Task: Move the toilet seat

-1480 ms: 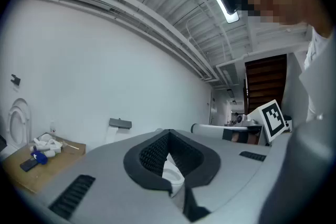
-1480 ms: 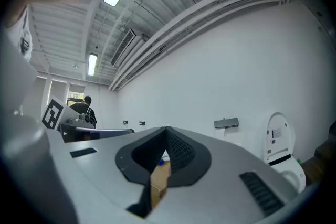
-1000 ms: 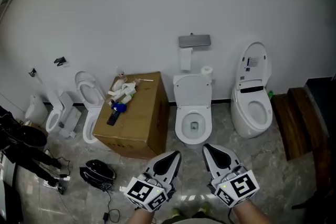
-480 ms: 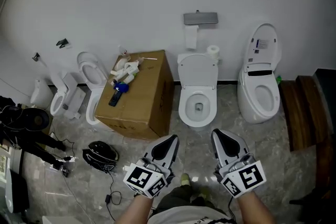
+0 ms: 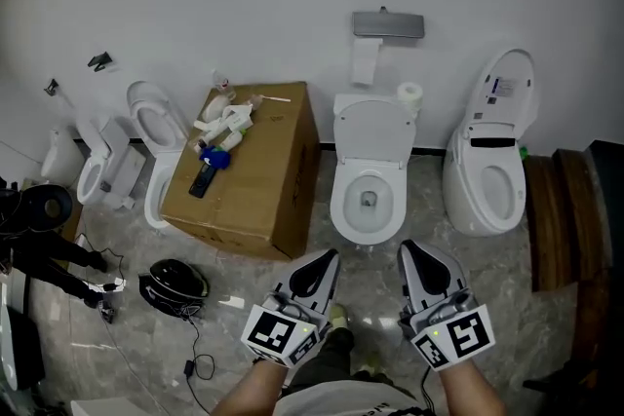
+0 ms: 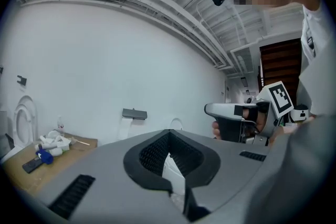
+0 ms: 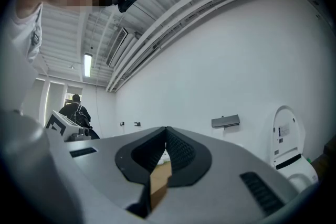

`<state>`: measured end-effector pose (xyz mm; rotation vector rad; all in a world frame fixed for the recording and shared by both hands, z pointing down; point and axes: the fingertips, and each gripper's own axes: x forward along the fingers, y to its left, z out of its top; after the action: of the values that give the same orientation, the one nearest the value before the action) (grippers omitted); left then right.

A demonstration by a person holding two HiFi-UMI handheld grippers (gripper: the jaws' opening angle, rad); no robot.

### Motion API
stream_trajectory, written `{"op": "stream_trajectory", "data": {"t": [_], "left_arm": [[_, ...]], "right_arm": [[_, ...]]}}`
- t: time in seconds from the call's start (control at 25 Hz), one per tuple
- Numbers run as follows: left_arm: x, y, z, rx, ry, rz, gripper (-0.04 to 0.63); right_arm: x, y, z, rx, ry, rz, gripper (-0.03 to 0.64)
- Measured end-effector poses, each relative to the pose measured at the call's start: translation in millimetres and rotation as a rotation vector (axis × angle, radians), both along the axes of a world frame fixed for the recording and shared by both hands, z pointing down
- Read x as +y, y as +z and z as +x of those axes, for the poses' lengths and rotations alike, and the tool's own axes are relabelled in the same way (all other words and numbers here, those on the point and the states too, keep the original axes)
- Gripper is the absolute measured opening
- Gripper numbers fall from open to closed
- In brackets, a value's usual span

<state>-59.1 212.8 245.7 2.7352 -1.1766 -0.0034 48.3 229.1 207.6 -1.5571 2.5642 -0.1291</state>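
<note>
The toilet (image 5: 370, 136) looks like glossy white ceramic. The cardboard box (image 5: 255, 195) beside it is matt brown, and the floor (image 5: 487, 292) under it shines like polished stone.

Bright, even indoor light, strip lamp (image 7: 87, 64) glowing overhead, soft shadows on the glossy floor (image 5: 127, 346), strong fisheye bending, dark rounded corners in both gripper views

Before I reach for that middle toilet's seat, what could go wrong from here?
The left hand-held gripper and right hand-held gripper are both shut and short of the toilet; its smooth seat may slip once gripped. The cardboard box stands close beside it, so the left one could bump it.
</note>
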Motion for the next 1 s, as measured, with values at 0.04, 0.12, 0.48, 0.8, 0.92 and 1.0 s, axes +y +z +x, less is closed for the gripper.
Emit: {"op": "stream_trajectory", "data": {"t": [0.04,0.12,0.48,0.8,0.92,1.0], "left_arm": [[-14.6,4.8,-3.1,-0.006,-0.002,0.005,0.008],[-44.7,16.2,-10.0,-0.013,-0.008,0.011,0.008],[-155.8,94.7,-11.2,-0.057,0.009,0.003,0.008],[-238.7,185.9,-6.2,-0.066,-0.098,-0.107,0.008],[-264.5,212.8,-6.8,-0.056,-0.151,-0.14,0.008],[-279.7,238.2,-9.1,-0.054,-0.198,-0.177,0.008]], "right_arm": [[-14.5,2.3,-3.7,0.001,0.003,-0.002,0.012],[-42.9,7.8,-11.7,0.013,0.012,-0.006,0.012],[-150.1,65.9,-24.1,0.072,0.074,-0.046,0.012],[-232.9,155.6,-20.5,0.077,0.037,-0.101,0.012],[-262.0,180.2,-12.9,0.063,0.013,-0.118,0.012],[-280.1,198.1,-7.4,0.061,0.001,-0.121,0.012]]}}
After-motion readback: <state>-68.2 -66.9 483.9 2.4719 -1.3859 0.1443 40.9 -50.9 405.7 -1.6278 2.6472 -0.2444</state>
